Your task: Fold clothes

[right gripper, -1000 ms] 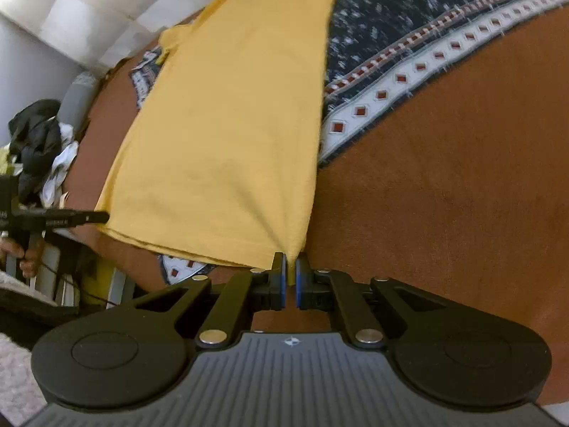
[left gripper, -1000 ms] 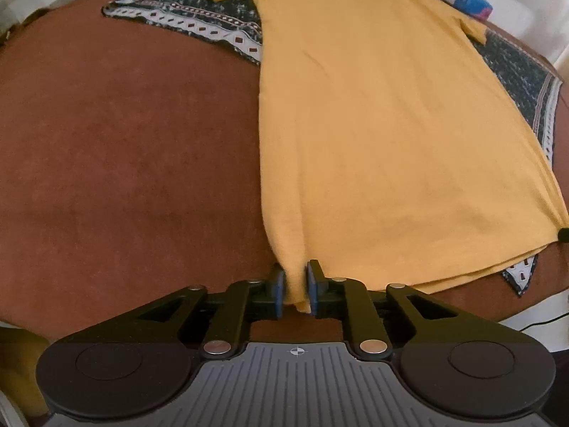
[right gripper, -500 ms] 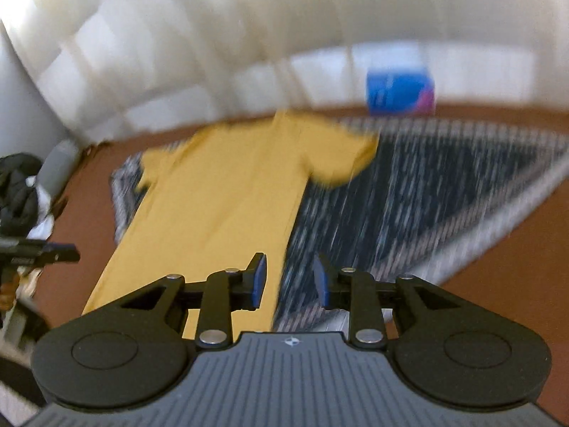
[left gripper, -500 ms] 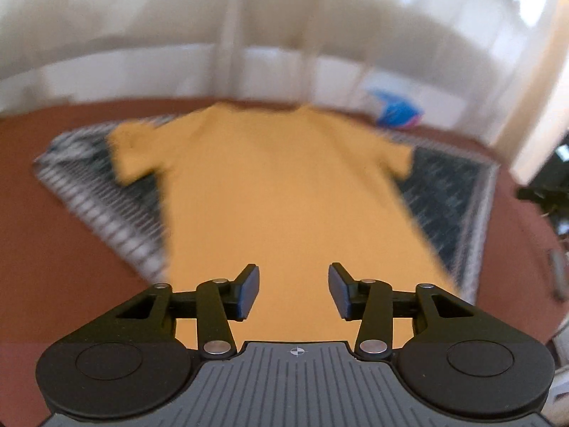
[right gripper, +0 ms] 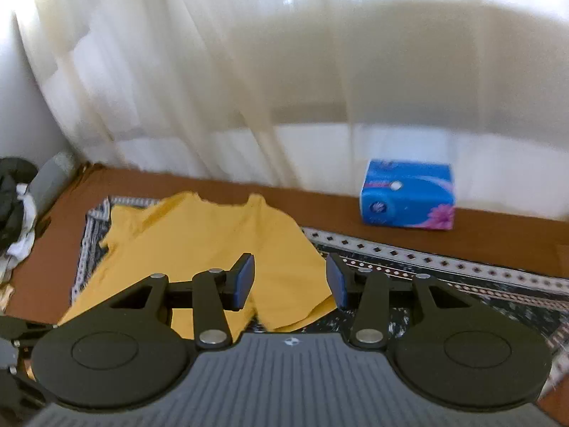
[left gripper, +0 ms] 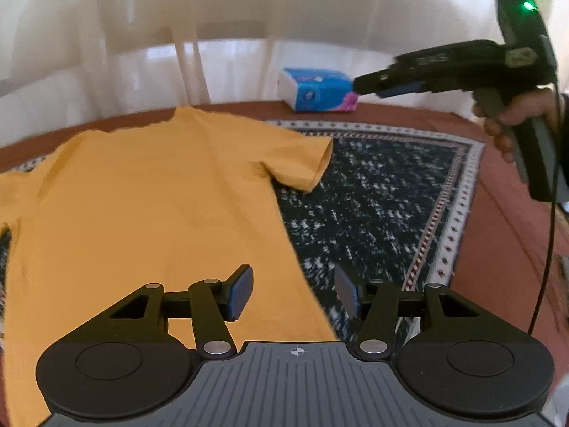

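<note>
Place: home, living rm
Evidence: sheer curtains (right gripper: 249, 71) top of frame; patterned rug (left gripper: 373, 206); tissue pack (right gripper: 408, 195) centre-right

My left wrist camera sits behind the left gripper (left gripper: 293, 293) and looks forward and down along its fingers, fairly close over the yellow T-shirt (left gripper: 142, 220) and the patterned cloth (left gripper: 384, 210) beyond the jaws. My right wrist camera, behind the right gripper (right gripper: 290, 281), is pitched higher, facing the white curtain (right gripper: 284, 89) from farther back. Both views share the T-shirt, the patterned cloth and the blue tissue pack (left gripper: 316, 89) (right gripper: 407, 195) ahead of the jaws. The left view also catches the right gripper up to the right of its jaws.
</note>
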Motion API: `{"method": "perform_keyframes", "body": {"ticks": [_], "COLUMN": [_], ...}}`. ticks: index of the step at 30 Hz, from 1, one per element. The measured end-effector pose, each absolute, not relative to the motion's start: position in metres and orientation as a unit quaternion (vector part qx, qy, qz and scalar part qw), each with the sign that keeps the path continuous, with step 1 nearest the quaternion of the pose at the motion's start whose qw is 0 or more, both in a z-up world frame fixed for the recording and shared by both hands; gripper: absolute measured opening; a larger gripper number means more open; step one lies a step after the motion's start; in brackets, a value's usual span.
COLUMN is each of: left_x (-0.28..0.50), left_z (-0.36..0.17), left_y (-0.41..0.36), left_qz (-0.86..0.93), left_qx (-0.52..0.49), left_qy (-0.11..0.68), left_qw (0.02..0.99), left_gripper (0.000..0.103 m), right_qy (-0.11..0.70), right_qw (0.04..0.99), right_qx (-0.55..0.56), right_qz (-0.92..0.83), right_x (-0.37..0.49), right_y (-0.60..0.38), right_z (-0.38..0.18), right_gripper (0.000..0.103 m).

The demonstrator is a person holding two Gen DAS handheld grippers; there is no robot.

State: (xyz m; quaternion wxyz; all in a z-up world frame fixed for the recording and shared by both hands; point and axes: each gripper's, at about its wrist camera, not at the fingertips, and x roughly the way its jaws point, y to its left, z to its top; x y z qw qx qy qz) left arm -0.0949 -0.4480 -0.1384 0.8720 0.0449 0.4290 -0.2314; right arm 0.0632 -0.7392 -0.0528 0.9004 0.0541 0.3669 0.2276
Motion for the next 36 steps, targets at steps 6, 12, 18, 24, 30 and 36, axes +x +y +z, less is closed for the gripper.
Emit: {"method": "perform_keyframes", "body": {"ticks": [6, 12, 18, 24, 30, 36], "left_x": [-0.064, -0.018, -0.002, 0.004, 0.011, 0.028], "left_z": [-0.150, -0.160, -0.173, -0.180, -0.183, -0.169], "left_y": [-0.487, -0.532, -0.549, -0.553, -0.554, -0.533], "left_qz": [-0.205, -0.212, -0.227, -0.244, -0.258, -0.266], "left_qx": [0.089, 0.161, 0.202, 0.209, 0.198, 0.089], "left_qy": [0.406, 0.377, 0.383, 0.393, 0.399, 0.412], "left_qw": [0.886, 0.887, 0.872, 0.862, 0.858, 0.867], "left_gripper": [0.065, 0.065, 0.060, 0.048, 0.012, 0.003], "right_qy": [0.414, 0.427, 0.440, 0.452, 0.464, 0.443], "right_qw": [0.879, 0.871, 0.862, 0.856, 0.851, 0.856], "right_qx": [0.073, 0.089, 0.094, 0.096, 0.101, 0.113], "right_qz": [0.225, 0.226, 0.232, 0.229, 0.225, 0.241], "right_x": [0.108, 0.124, 0.134, 0.139, 0.141, 0.136], "right_y": [-0.744, -0.750, -0.751, -0.749, -0.749, -0.743], "right_z": [-0.113, -0.131, -0.140, -0.149, -0.154, -0.125], "right_gripper": [0.049, 0.049, 0.049, 0.049, 0.010, 0.002]}}
